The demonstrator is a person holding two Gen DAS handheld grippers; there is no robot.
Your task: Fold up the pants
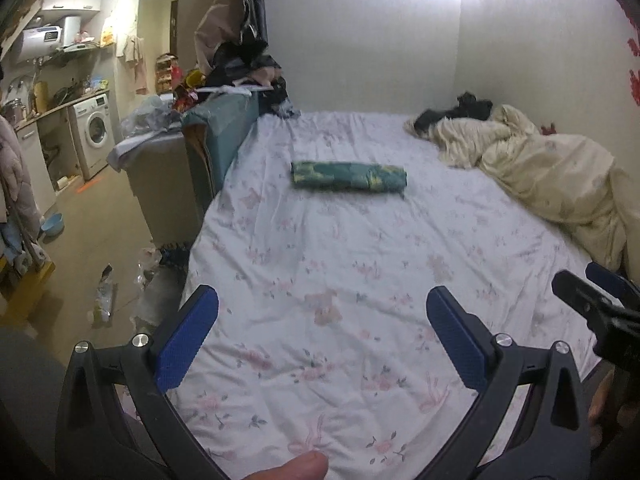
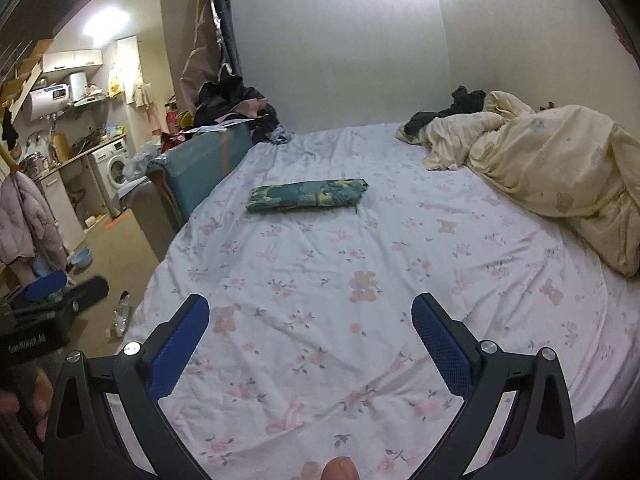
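The pants (image 1: 349, 176) lie folded into a long green bundle in the upper middle of the frame, on the flowered bed sheet (image 1: 320, 280). The left gripper (image 1: 322, 330) and right gripper (image 2: 310, 338) both hang wide apart, holding nothing. A cream blanket (image 2: 560, 168), perhaps a duvet, is bunched at the right.

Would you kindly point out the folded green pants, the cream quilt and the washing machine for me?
folded green pants (image 2: 308, 196): right wrist view, middle of the top face of the bundle.
cream quilt (image 2: 560, 164): right wrist view, the bunched-up middle.
washing machine (image 1: 94, 130): left wrist view, its round door.
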